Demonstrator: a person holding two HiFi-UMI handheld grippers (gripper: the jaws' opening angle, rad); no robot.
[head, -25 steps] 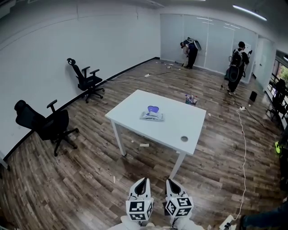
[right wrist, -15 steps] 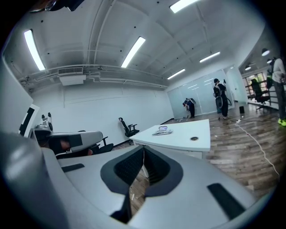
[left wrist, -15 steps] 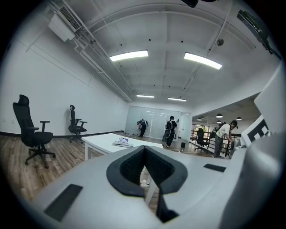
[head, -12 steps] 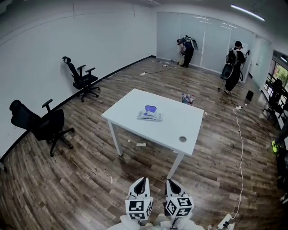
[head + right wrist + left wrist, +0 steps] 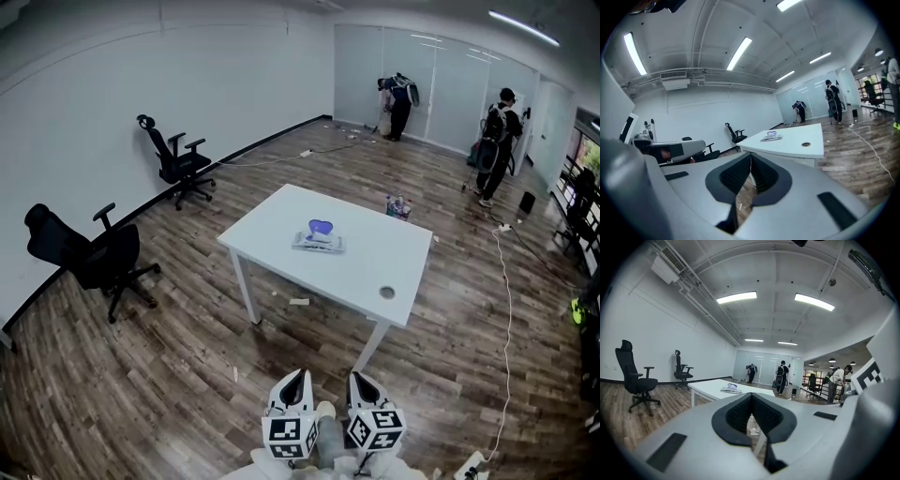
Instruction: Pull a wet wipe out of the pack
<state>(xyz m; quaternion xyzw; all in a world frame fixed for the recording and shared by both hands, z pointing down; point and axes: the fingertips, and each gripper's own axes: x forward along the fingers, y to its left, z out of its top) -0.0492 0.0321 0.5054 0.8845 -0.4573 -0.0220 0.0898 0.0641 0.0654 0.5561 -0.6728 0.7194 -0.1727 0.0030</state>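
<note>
While jaws together, hand-held grippers [image 5: 297, 375] [image 5: 357, 378] side-by-side

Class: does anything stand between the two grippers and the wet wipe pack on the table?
Nothing visible does. Only open wooden floor and the white table edge lie between the left gripper, the right gripper and the wet wipe pack.

Bright, even light throughout, from ceiling strip lights [image 5: 736, 297] overhead. Pale glare streaks on the wood floor [image 5: 412, 164] toward the glass wall [image 5: 441, 84]. Only a faint soft shadow under the desk [image 5: 281, 220]; its top reads near-white, almost blown out. Heavy fisheye bend: walls bow, black vignette rings both gripper views. Left tongs [image 5: 751, 398] and right tongs [image 5: 750, 158] loom near the lens, soft-edged; distant figures [image 5: 497, 131] small, unsharp
</note>
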